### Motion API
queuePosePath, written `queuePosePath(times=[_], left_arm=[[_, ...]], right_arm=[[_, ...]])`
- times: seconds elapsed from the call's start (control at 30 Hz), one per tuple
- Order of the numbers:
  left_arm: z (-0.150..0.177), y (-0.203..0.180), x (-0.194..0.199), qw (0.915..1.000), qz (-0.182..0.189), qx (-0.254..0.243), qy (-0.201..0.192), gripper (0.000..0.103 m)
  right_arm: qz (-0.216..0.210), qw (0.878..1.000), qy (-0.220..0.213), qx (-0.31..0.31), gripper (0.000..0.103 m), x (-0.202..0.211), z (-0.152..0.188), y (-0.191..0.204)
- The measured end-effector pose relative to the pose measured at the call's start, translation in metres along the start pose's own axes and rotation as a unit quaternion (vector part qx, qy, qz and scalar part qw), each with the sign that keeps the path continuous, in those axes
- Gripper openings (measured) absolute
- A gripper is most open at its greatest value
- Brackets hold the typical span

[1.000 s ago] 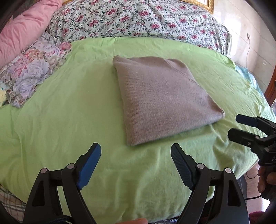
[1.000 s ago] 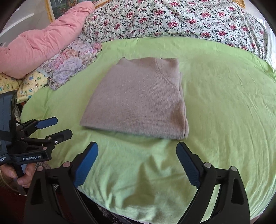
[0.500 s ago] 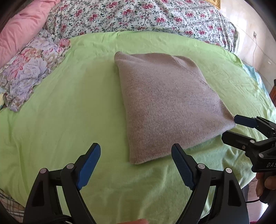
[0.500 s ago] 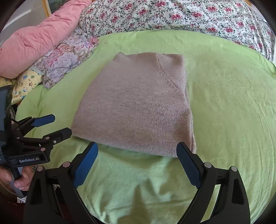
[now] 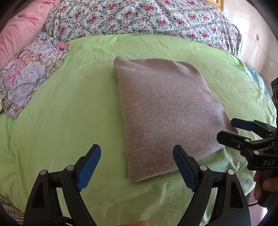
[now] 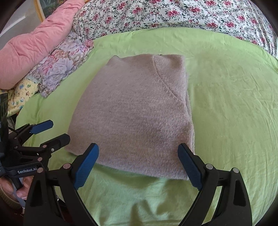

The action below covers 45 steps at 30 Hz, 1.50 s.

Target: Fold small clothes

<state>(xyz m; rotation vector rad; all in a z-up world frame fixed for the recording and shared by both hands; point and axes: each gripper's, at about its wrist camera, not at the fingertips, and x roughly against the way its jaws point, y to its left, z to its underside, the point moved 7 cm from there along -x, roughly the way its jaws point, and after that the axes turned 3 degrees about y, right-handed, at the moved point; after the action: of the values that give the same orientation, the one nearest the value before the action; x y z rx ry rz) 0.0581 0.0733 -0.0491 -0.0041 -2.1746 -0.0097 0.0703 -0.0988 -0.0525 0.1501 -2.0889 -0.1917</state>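
A folded taupe knit sweater [image 5: 165, 113] [image 6: 135, 107] lies flat on the green sheet [image 5: 69, 113] [image 6: 225, 104]. My left gripper [image 5: 137, 149] is open, its blue pads straddling the sweater's near left corner from above, apart from the cloth. My right gripper [image 6: 138, 146] is open too and hovers over the sweater's near edge, with its right finger by the near right corner. Each shows in the other's view: the right gripper [image 5: 225, 129] at the sweater's right corner, the left gripper [image 6: 59, 130] just off its left corner. Neither holds anything.
A pink pillow [image 6: 31, 52], a pastel floral cloth [image 5: 31, 74] [image 6: 62, 66] and a rose-print quilt [image 5: 139, 17] [image 6: 173, 13] bound the sheet at the left and back. The bed's front edge drops off under the grippers. A hand [image 5: 264, 184] grips the right handle.
Both grippers have moved forward toward the sweater, which now looms larger and reaches between their fingers. Both have stayed open. The sweater has not moved.
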Motion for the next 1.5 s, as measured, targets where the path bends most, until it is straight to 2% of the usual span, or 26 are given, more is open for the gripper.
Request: queuePosePath(times=[1.5], left_arm=[[-0.003,-0.012,0.003,0.9999,0.0,-0.01,-0.012,0.088]], right_arm=[[-0.006,1.0,-0.004,-0.007,0.092,0.002,-0.004,0.003]])
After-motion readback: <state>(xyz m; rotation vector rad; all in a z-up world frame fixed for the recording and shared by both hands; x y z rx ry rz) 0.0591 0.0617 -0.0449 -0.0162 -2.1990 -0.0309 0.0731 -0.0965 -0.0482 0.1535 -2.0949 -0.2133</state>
